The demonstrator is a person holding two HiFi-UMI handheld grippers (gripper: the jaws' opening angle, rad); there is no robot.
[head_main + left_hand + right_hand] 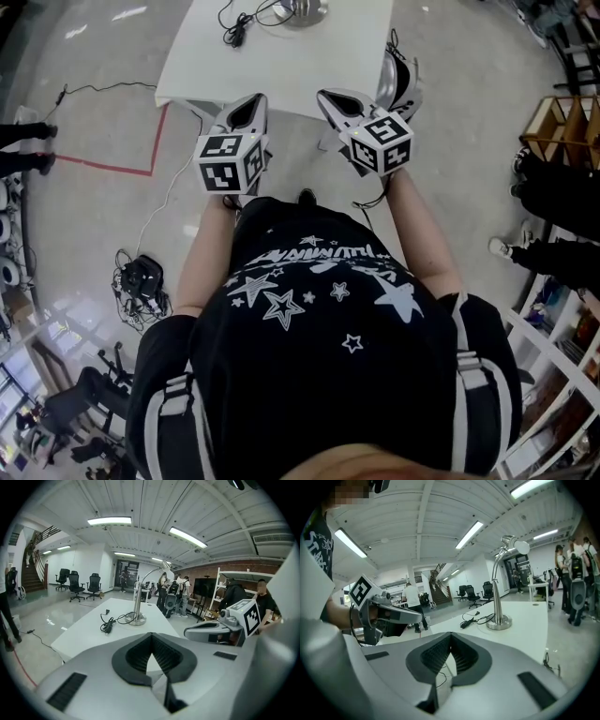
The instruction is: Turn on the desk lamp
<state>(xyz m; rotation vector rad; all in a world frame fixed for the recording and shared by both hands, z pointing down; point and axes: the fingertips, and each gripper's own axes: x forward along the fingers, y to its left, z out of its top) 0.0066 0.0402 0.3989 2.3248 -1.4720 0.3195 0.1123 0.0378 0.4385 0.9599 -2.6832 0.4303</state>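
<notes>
The desk lamp (pixel 138 605) stands on the far part of a white table (pixel 281 70); it has a round metal base (pixel 302 11), a chrome stem and a curved neck. Its head (pixel 518 546) looks unlit. A black cable (pixel 236 26) with a plug lies beside the base. My left gripper (pixel 246 105) and right gripper (pixel 336 97) hover side by side above the table's near edge, well short of the lamp. Both are shut with nothing between their jaws. Each one shows in the other's view: the right gripper (pixel 220 627) and the left gripper (pixel 389 613).
A grey chair (pixel 401 80) stands at the table's right corner. Red tape (pixel 141 159) and a bundle of cables (pixel 141 281) lie on the floor at left. People stand behind the table (pixel 171 595), with shelving (pixel 562 122) at right and office chairs (pixel 75 585) far back.
</notes>
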